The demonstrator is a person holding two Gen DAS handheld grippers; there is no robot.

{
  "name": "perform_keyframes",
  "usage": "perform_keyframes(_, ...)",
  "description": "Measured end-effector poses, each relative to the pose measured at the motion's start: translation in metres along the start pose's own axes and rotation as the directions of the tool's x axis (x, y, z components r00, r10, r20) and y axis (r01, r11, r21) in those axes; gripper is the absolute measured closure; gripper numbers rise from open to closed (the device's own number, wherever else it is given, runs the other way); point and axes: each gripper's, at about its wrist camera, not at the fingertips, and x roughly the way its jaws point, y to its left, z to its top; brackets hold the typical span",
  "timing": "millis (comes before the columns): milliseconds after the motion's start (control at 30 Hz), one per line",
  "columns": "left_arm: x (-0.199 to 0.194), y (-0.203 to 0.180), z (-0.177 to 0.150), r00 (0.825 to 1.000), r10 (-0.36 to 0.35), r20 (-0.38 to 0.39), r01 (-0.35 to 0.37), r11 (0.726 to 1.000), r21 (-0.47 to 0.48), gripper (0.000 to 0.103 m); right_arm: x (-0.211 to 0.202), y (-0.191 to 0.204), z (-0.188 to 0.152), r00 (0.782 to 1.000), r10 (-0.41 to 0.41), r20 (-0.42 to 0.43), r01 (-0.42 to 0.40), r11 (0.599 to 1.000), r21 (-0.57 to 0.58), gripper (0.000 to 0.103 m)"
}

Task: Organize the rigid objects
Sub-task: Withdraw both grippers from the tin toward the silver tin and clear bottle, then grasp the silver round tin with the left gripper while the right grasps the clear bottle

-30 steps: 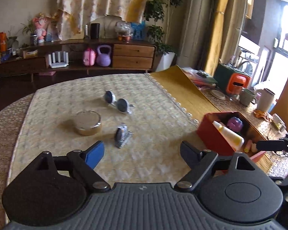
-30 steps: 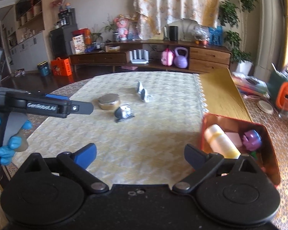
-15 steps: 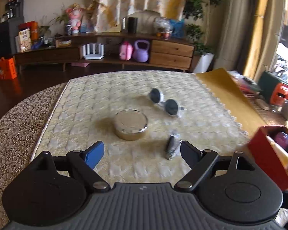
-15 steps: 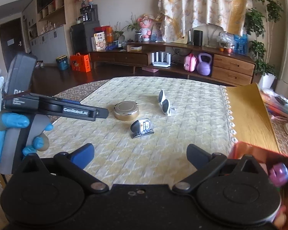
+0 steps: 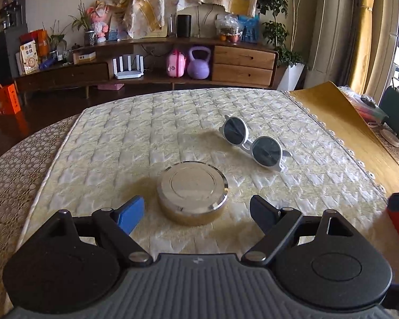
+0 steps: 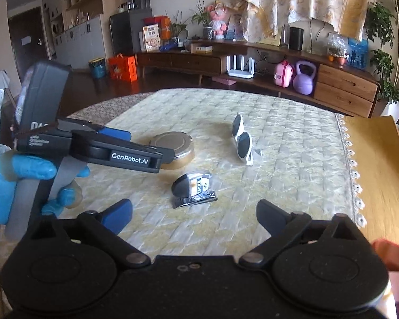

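Through my left wrist camera, my left gripper (image 5: 196, 210) gapes wide, the round gold tin (image 5: 192, 192) lying untouched between its fingers, white sunglasses (image 5: 254, 143) beyond. Through the right one, my right gripper (image 6: 194, 212), jaws just narrowing yet wide apart and empty, faces the small clip (image 6: 194, 190) on the tablecloth (image 6: 292, 159).

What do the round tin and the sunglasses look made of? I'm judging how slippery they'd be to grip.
Round tin: probably metal; the lid is polished and mirror-like, the side a duller gold. Sunglasses: seemingly plastic; smooth white frame, dark glossy lenses. Both look hard and slick.
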Motion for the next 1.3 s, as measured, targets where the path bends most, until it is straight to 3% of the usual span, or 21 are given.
perform_keyframes(333, 0.033, -0.003, 0.001, 1.0, -0.018, 0.003, 0.018, 1.0, 0.008, 0.016, 0.052, -0.005, 0.008, 0.998, 0.025, -0.06, -0.027, 0.999, -0.041, 0.026)
perform_keyframes(800, 0.055, 0.005, -0.001, 1.0, -0.02, 0.0, 0.02, 1.0, -0.015, 0.016, 0.081, 0.005, 0.012, 0.996, 0.042, -0.078, -0.05, 0.994, -0.1, 0.037)
perform_keyframes(900, 0.056, 0.005, -0.002, 1.0, -0.023, 0.001, 0.023, 1.0, -0.014, 0.017, 0.084, 0.002, 0.014, 0.995, 0.048, -0.082, -0.055, 0.995, -0.08, 0.045)
perform_keyframes(1000, 0.056, 0.005, -0.003, 1.0, -0.018, 0.004, 0.018, 1.0, -0.008, 0.024, 0.086, 0.001, 0.017, 0.994, 0.059, -0.087, -0.065, 0.996, -0.069, 0.051)
perform_keyframes(1300, 0.055, 0.006, -0.001, 1.0, -0.003, -0.001, 0.003, 1.0, -0.007, 0.026, 0.082, 0.003, 0.018, 0.996, 0.045, -0.076, -0.049, 0.997, -0.061, 0.051)
